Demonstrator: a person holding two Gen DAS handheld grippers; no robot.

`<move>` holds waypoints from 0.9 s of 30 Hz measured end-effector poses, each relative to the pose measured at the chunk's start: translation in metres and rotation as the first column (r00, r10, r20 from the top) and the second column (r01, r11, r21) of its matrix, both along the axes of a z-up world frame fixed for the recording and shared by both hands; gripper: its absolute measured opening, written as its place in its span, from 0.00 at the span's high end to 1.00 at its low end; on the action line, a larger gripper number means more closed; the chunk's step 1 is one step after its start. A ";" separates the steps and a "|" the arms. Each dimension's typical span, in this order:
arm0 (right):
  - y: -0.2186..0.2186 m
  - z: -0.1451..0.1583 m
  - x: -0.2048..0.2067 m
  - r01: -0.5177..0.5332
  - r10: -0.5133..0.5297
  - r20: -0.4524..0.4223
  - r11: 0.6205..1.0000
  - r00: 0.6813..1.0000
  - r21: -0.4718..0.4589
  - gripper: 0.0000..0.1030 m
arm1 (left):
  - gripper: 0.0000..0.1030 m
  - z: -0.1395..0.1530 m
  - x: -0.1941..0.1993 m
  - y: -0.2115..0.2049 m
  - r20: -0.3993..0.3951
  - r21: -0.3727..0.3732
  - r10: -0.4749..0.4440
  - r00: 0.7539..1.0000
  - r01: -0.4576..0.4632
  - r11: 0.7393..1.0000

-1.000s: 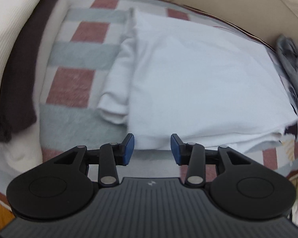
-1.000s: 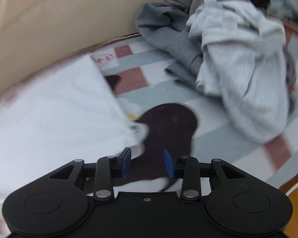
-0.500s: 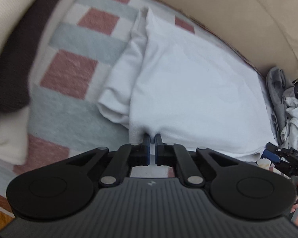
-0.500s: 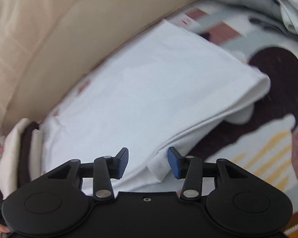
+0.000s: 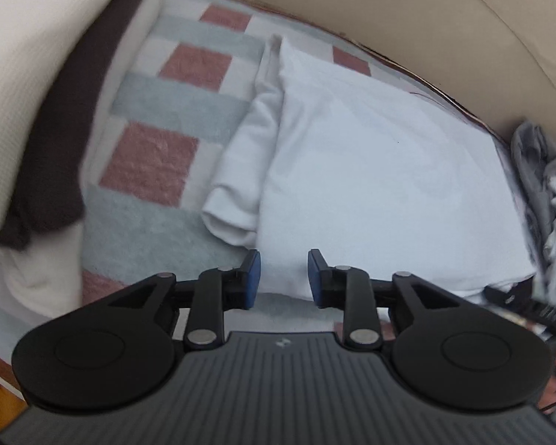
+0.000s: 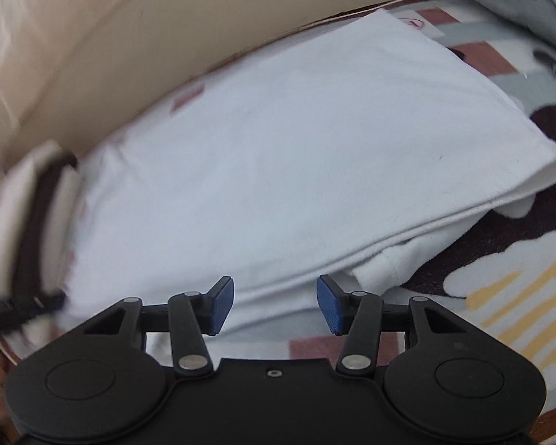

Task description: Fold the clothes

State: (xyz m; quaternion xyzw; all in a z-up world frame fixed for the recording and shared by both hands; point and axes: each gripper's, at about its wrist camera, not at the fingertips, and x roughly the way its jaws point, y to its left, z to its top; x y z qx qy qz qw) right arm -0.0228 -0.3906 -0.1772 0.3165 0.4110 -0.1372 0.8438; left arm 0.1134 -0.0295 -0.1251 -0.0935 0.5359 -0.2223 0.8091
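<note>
- On the checked blanket, a folded white garment lies against the beige sofa back; grey clothes heap beside it.
- Left gripper, angled down at the garment's near edge, has just been opening, jaws apart, nothing pinched.
- Right gripper likewise has been opening wider, jaws spread over the hem.

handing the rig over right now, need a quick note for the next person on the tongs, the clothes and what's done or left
Left tongs: open after a brief pinch, jaws just reopened, near edge of the white garment between them but not gripped.
Right tongs: open, jaws just widened, at the garment's layered near edge, holding nothing.
White garment: lies folded flat on the checked blanket, a rolled sleeve part sticking out on one side.
Grey clothes: crumpled in a heap beyond it, unfolded.
Left: tuck the sleeve, finish the white fold, then the heap.
</note>
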 end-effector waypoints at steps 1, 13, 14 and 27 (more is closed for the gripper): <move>0.004 0.000 0.002 -0.010 0.010 -0.013 1.000 1.000 -0.019 0.46 | 0.74 -0.001 0.002 0.000 -0.016 -0.013 0.002 1.000 -0.003 1.000; 0.009 0.004 0.002 -0.019 0.012 -0.060 0.994 0.998 -0.106 0.46 | 0.46 -0.014 0.007 -0.020 -0.084 -0.045 -0.001 0.996 -0.003 0.999; 0.012 0.009 0.000 -0.028 0.017 -0.070 0.987 0.997 -0.157 0.46 | 0.46 -0.015 0.008 -0.026 -0.078 -0.027 -0.015 0.997 0.013 1.000; -0.060 0.031 -0.045 0.236 -0.255 -0.045 0.937 0.966 -0.258 0.47 | 0.89 -0.014 -0.003 -0.044 -0.012 0.114 -0.058 0.998 0.059 0.992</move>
